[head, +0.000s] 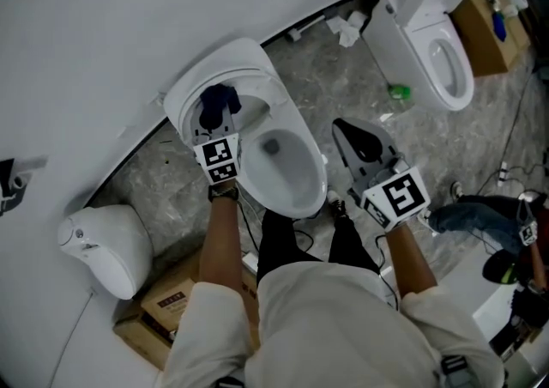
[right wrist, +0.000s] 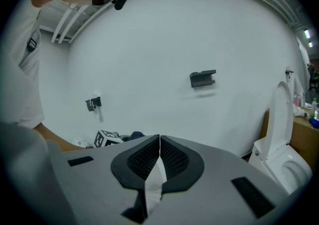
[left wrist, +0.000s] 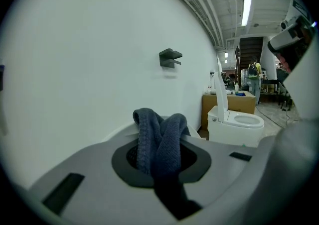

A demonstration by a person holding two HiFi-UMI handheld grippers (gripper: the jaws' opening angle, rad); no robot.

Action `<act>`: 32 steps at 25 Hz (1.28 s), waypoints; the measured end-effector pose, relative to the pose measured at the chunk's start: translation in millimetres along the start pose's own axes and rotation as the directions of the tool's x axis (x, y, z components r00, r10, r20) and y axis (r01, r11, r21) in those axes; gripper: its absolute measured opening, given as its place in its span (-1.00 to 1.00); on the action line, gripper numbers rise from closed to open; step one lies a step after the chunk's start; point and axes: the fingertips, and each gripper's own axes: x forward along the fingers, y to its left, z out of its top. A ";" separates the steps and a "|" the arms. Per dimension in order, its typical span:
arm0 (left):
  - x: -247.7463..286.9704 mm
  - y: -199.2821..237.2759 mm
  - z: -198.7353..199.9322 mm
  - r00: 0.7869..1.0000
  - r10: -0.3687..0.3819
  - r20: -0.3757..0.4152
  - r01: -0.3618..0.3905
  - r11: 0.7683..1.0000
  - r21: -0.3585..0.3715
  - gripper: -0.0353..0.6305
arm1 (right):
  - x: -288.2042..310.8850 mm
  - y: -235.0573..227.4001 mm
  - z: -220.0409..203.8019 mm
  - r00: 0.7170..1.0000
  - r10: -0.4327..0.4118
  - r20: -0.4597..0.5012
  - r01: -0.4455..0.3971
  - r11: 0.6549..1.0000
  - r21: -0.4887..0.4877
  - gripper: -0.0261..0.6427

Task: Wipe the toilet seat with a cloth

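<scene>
A white toilet stands in the middle of the head view with its lid [head: 244, 60] raised and its seat [head: 302, 204] down around the open bowl. My left gripper [head: 216, 117] hovers over the back of the seat, shut on a dark blue cloth [head: 220, 99]. In the left gripper view the cloth [left wrist: 160, 137] bunches up between the jaws of the left gripper [left wrist: 160, 155]. To the right of the bowl my right gripper [head: 350, 134] is shut with nothing in it. The right gripper view shows the right gripper [right wrist: 159, 144] with its pads pressed together.
A second toilet [head: 433, 43] stands at the back right beside a cardboard box [head: 482, 34]. Crumpled paper [head: 347, 27] and a green item [head: 399, 91] lie on the floor. A white ceramic piece [head: 103, 245] and a box [head: 170, 300] sit at the lower left. Another person's legs [head: 472, 215] are at the right.
</scene>
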 end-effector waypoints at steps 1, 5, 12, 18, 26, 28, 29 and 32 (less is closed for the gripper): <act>1.8 -1.5 0.4 1.000 0.004 -0.004 -0.004 1.000 0.008 -0.73 | -1.3 -2.5 -2.6 1.000 -0.006 -0.002 0.006 1.000 0.005 -0.83; 8.2 -11.3 0.4 0.999 0.013 -0.038 -0.011 0.999 0.037 -0.73 | -8.4 -8.7 -12.5 1.000 -0.029 -0.012 0.029 0.999 0.018 -0.83; 26.4 -35.3 -0.8 0.996 0.022 -0.082 -0.016 0.997 0.071 -0.73 | -18.5 -17.3 -20.8 0.998 -0.059 -0.014 0.060 0.998 0.037 -0.83; 46.0 -63.8 -10.5 0.991 -0.028 -0.128 0.037 0.997 0.068 -0.73 | -28.2 -28.3 -26.0 0.996 -0.089 -0.013 0.089 0.994 0.056 -0.83; 61.7 -94.0 -30.6 0.980 -0.073 -0.187 0.087 0.994 0.070 -0.73 | -45.7 -43.4 -39.6 0.992 -0.121 -0.029 0.123 0.989 0.078 -0.83; 63.8 -99.0 -36.3 0.976 -0.087 -0.201 0.100 0.993 0.057 -0.73 | -48.2 -44.3 -43.4 0.991 -0.127 -0.035 0.130 0.988 0.084 -0.83; 65.1 -101.2 -38.9 0.974 -0.092 -0.208 0.105 0.993 0.052 -0.73 | -49.2 -45.1 -45.1 0.991 -0.131 -0.036 0.133 0.987 0.088 -0.83; 69.3 -106.6 -45.2 0.969 -0.096 -0.226 0.110 0.993 0.050 -0.73 | -52.0 -48.5 -49.6 0.990 -0.138 -0.038 0.141 0.985 0.100 -0.83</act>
